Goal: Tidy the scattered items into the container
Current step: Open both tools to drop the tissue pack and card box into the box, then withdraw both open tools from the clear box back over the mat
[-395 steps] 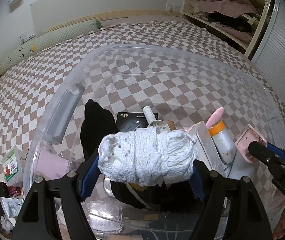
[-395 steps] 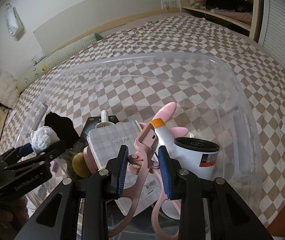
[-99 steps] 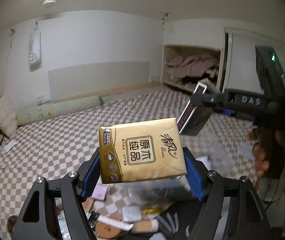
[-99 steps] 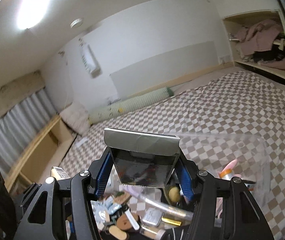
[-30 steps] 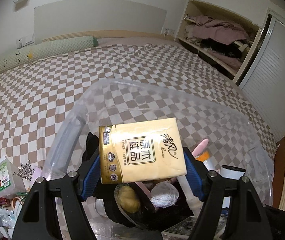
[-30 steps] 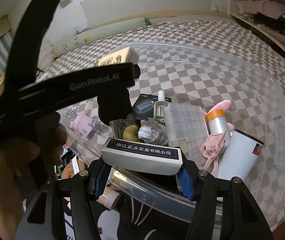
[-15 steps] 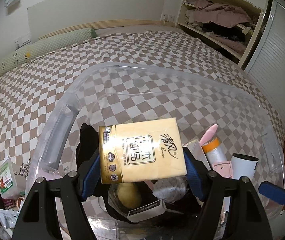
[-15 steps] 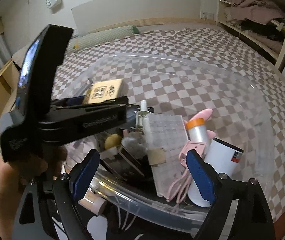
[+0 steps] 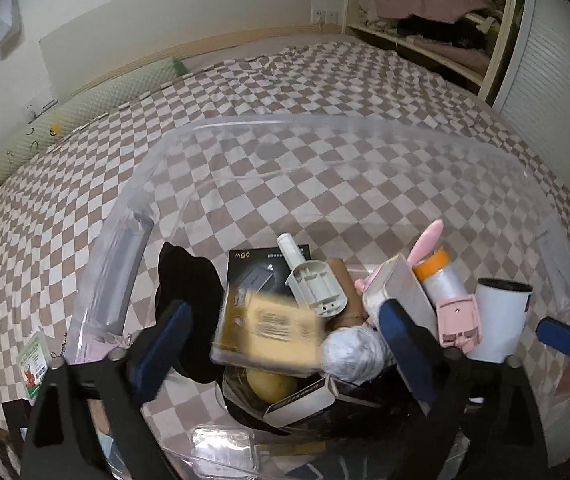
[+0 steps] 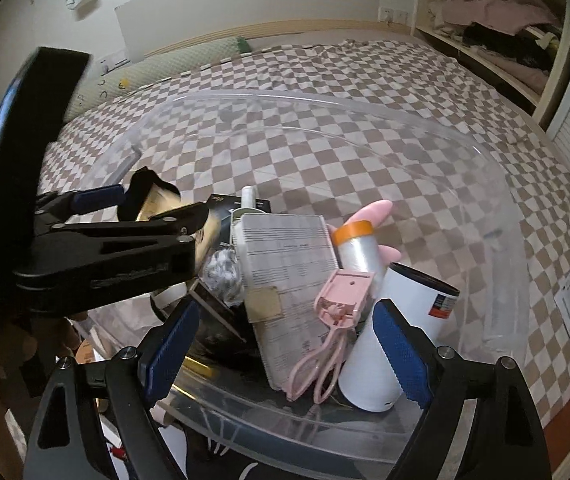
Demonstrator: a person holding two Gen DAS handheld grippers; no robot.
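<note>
Your left gripper (image 9: 285, 344) is opening over the clear plastic container (image 9: 245, 128), and the gold tissue pack (image 9: 269, 330) sits blurred between its blue pads, touching neither, just above the pile inside. Your right gripper (image 10: 285, 344) stands spread and empty at the container's near rim, above the pink eyelash curler (image 10: 337, 316) and white cup (image 10: 401, 320).

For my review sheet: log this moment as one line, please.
left claw: opening, gold tissue pack dropping free | right claw: open, empty | clear bin: partly filled
</note>
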